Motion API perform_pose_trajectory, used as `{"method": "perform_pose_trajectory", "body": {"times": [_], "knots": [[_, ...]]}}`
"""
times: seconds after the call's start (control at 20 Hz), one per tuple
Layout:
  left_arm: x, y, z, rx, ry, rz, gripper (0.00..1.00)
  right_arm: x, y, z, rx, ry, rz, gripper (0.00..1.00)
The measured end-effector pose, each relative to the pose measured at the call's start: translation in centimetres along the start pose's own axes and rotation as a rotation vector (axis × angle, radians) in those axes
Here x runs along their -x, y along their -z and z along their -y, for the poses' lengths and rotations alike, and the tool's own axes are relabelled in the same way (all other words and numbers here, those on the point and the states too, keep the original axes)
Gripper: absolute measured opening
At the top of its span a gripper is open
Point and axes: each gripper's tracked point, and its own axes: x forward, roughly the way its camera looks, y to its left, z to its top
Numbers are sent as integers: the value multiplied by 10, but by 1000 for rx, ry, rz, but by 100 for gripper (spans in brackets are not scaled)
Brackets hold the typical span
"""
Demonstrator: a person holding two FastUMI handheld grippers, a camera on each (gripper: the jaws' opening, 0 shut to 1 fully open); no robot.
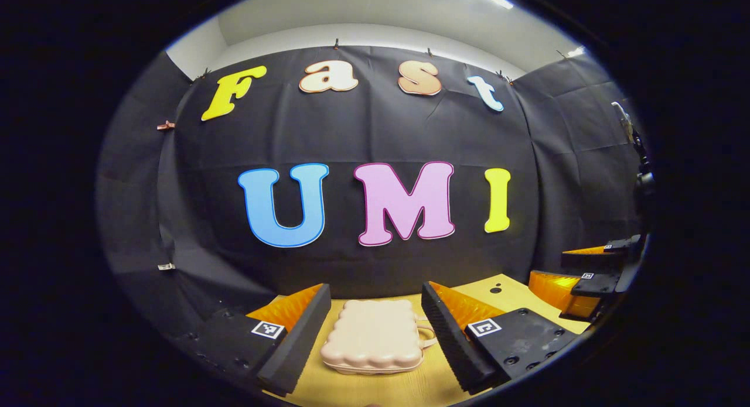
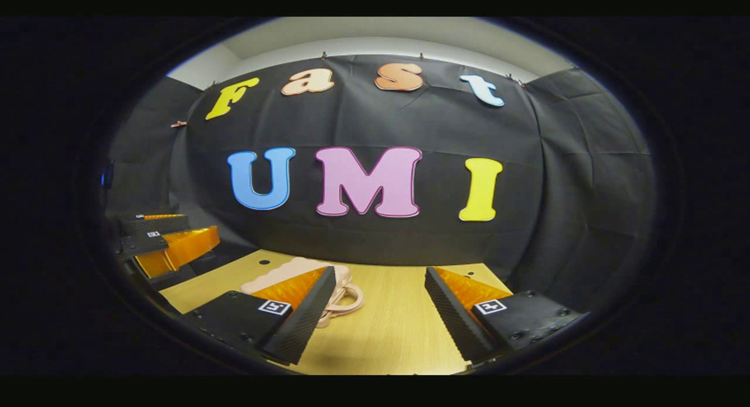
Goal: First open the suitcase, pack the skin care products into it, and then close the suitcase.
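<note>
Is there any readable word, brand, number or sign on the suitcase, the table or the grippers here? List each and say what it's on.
Suitcase: no writing visible on its pink shell.
Table: none.
Left gripper: each finger carries a square black-and-white marker; it is a coded pattern, not readable text.
Right gripper: the same kind of marker on each finger, also not readable text.
</note>
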Motion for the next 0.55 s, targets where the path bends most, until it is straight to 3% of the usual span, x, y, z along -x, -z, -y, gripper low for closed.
{"method": "perform_pose_trajectory", "body": {"times": [0.55], "knots": [[-2, 26, -11, 21, 0, -72, 97, 0, 7, -2, -41, 24, -4, 97]]}}
